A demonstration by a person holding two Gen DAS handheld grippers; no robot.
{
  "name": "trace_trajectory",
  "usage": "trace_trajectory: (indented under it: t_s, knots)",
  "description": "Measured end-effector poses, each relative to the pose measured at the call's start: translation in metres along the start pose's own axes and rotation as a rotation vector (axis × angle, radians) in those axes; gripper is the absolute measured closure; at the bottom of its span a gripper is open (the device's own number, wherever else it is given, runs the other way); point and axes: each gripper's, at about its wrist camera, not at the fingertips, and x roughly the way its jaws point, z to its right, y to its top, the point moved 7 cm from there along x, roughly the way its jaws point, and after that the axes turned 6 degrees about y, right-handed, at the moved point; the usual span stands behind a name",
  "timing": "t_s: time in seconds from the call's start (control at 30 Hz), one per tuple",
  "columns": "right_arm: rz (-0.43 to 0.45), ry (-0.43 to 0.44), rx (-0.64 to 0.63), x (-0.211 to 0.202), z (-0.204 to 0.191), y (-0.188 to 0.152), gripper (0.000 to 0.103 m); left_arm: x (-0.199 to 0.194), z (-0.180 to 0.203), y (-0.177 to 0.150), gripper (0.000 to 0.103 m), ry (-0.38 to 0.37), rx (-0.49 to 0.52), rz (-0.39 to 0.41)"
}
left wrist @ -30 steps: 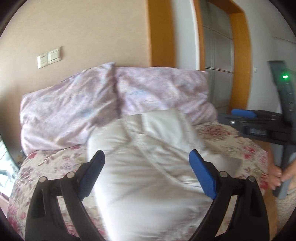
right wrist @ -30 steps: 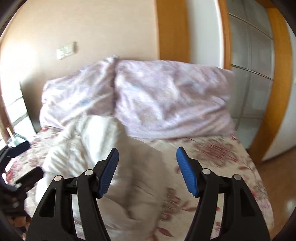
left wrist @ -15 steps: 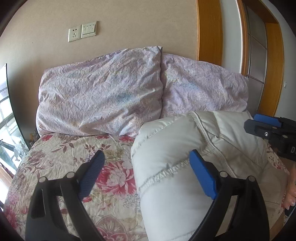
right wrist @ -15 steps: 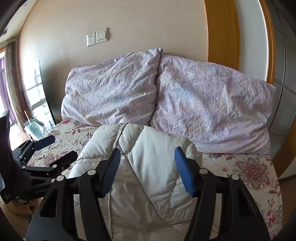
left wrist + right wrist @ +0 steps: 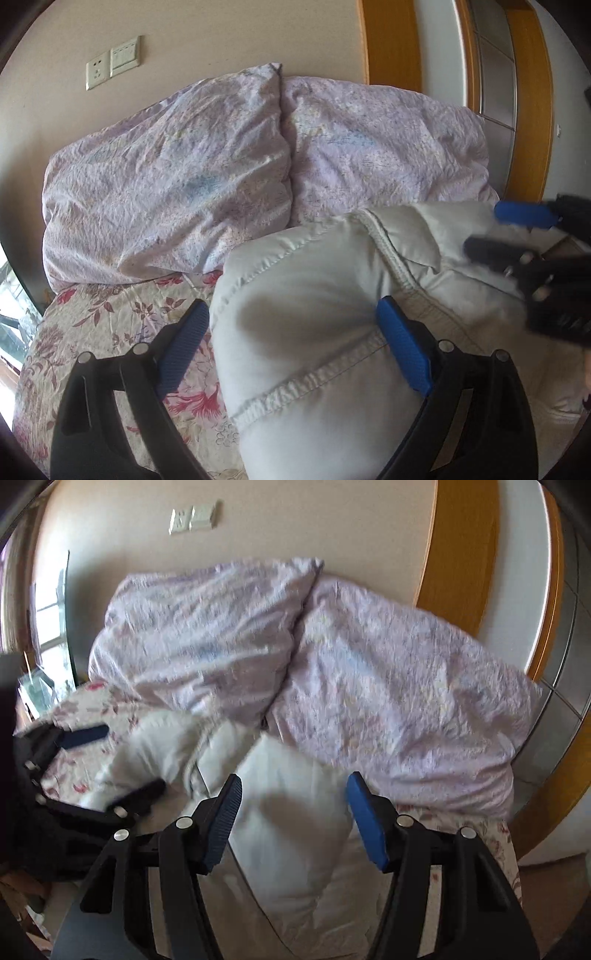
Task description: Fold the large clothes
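A white padded jacket point(image 5: 306, 350) lies bunched on the floral bed sheet point(image 5: 110, 332), in front of two lilac pillows. My left gripper point(image 5: 291, 302) is open, low over the jacket's left padded edge, which bulges up between the fingers; the right pad point(image 5: 402, 343) rests against the fabric. My right gripper point(image 5: 295, 777) hangs over the jacket point(image 5: 291, 830) nearer the pillows. Its jaws stand partly apart with a puffy fold between them and no clear squeeze on it. Each gripper shows in the other's view: the right gripper point(image 5: 506, 234), the left gripper point(image 5: 110, 764).
Two lilac pillows point(image 5: 166, 184) point(image 5: 388, 147) lean against the beige wall at the head of the bed. A socket and switch plate point(image 5: 110, 68) is on that wall. A wooden door frame point(image 5: 391, 40) stands to the right, a window point(image 5: 48, 602) to the left.
Both grippers have dropped closer to the jacket. The padded edge now sits between the left fingers. The right gripper has rolled, and its jaws have narrowed a little.
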Motion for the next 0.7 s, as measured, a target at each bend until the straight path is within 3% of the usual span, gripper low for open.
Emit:
trace_trajectory:
  t_s: [0.1,0.3,0.7]
  knots:
    - [0.025,0.1,0.158,0.008,0.028,-0.027,0.042,0.006,0.02,0.003,0.012,-0.05,0.03,-0.022]
    - [0.067,0.186,0.317,0.017,0.05,-0.055,0.042,0.019,0.05,0.003,0.008,-0.034,0.11,-0.034]
    - [0.049,0.209,0.366,0.046,0.054,-0.07,0.042,0.052,0.063,-0.015,0.002,0.021,0.123,-0.064]
